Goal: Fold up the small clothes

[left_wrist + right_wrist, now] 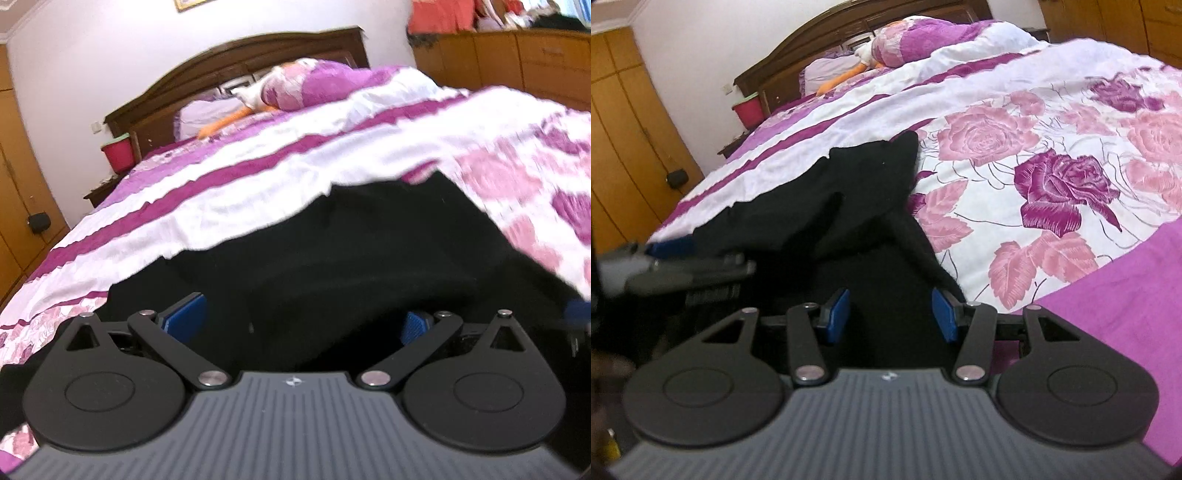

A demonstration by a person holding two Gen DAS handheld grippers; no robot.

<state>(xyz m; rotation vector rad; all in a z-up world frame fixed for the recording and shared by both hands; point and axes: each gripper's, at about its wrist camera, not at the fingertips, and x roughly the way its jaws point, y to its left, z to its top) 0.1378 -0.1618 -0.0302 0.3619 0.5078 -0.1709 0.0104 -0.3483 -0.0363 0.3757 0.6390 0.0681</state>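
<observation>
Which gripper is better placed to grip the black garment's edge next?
Probably right: the right gripper is open astride the black garment at its bed-side edge. The left gripper, open wider, faces mid-cloth.

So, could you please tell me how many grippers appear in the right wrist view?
2: the right gripper at bottom centre, jaws open around the black garment, and the left gripper at the left edge, blurred.

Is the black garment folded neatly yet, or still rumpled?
Still rumpled. In the right wrist view the black garment lies on the bedspread in uneven bunches with a ragged outline. Both tools stand open around its near edge.
</observation>
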